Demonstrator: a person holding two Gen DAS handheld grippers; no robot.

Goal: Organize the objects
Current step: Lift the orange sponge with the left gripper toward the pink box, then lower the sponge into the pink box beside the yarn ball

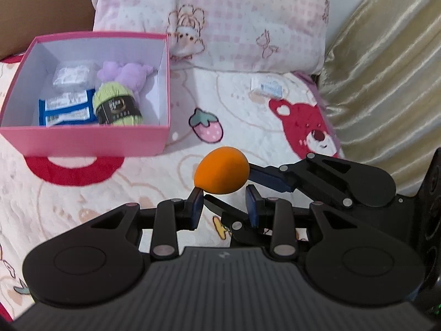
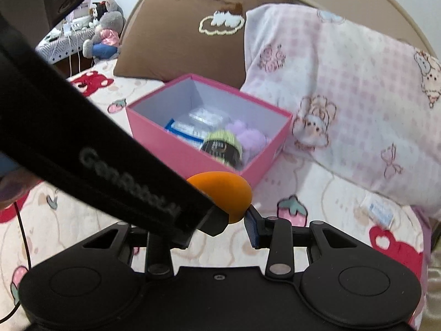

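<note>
Closest to my left lens is the left gripper [image 1: 224, 202], its 2 blue pads standing partly apart with no object pressed between them. The tip of 1 pad only brushes the underside of the orange egg-shaped sponge [image 1: 222, 171]. The right gripper [image 2: 223, 218] comes in from the side and pinches the sponge at the very ends of its fingers. From its own camera I see 1 pad at the sponge's edge, while the other is hidden behind the left tool's body. The sponge hangs above the bedspread [image 1: 154, 182], just short of the pink box's [image 1: 82, 140] near corner.

The hold worries me most. It sits far out on the fingertips against a rounded, squashy shape, so any jolt or roll of my wrist could squirt the sponge out onto the bed.

The 2 tools are also crossed very close together, and 1 careless swing could knock them into each other and jar the grip loose.

The box already holds a green yarn ball [image 1: 117, 104], a purple plush [image 1: 129, 74] and blue packets [image 1: 66, 110]. If I carry low, I risk clipping its front wall and shoving it. A small white packet [image 1: 267, 87] lies on the bed by the pillow, well apart.
</note>
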